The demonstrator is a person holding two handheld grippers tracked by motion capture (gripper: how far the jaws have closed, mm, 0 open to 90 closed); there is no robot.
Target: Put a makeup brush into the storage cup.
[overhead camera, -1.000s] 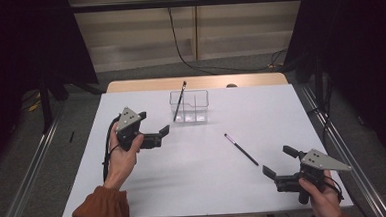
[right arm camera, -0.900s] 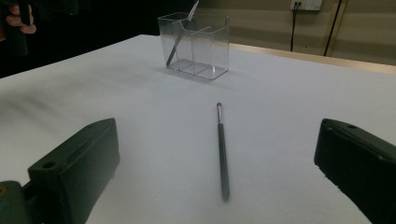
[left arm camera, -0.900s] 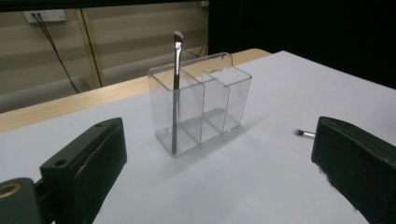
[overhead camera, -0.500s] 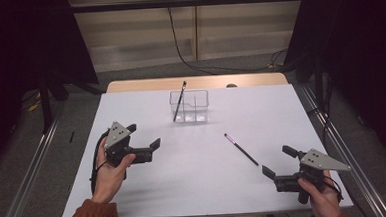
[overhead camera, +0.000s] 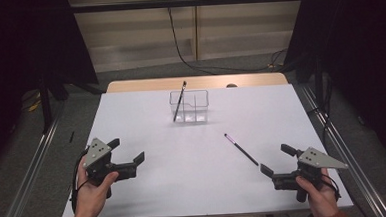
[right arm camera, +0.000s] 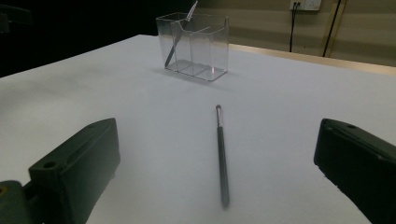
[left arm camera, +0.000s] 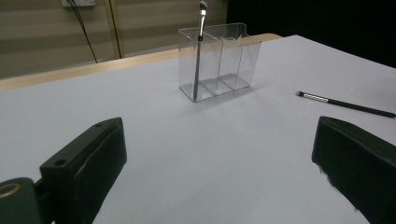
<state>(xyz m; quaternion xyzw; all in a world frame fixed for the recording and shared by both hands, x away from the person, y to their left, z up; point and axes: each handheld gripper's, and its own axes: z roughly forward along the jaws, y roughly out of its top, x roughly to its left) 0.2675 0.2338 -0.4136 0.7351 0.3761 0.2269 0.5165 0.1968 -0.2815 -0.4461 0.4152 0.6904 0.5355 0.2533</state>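
A clear plastic organiser [overhead camera: 189,107] [left arm camera: 219,60] [right arm camera: 196,45] with three compartments stands at the table's far middle. One makeup brush [overhead camera: 179,101] [left arm camera: 198,49] [right arm camera: 179,38] leans upright in its left compartment. A second dark brush [overhead camera: 241,149] [right arm camera: 221,151] [left arm camera: 344,104] lies flat on the white table, right of centre. My left gripper [overhead camera: 128,150] [left arm camera: 219,175] is open near the front left, holding nothing. My right gripper [overhead camera: 276,158] [right arm camera: 219,179] is open at the front right, just short of the lying brush's handle end.
The white table [overhead camera: 195,188] has a wooden strip [overhead camera: 130,86] along its far edge. Metal rails [overhead camera: 29,172] run along both sides. A black cable [overhead camera: 177,44] hangs against the back wall.
My left gripper has drawn back from beside the organiser toward the front left of the table. The right gripper and both brushes have stayed put.
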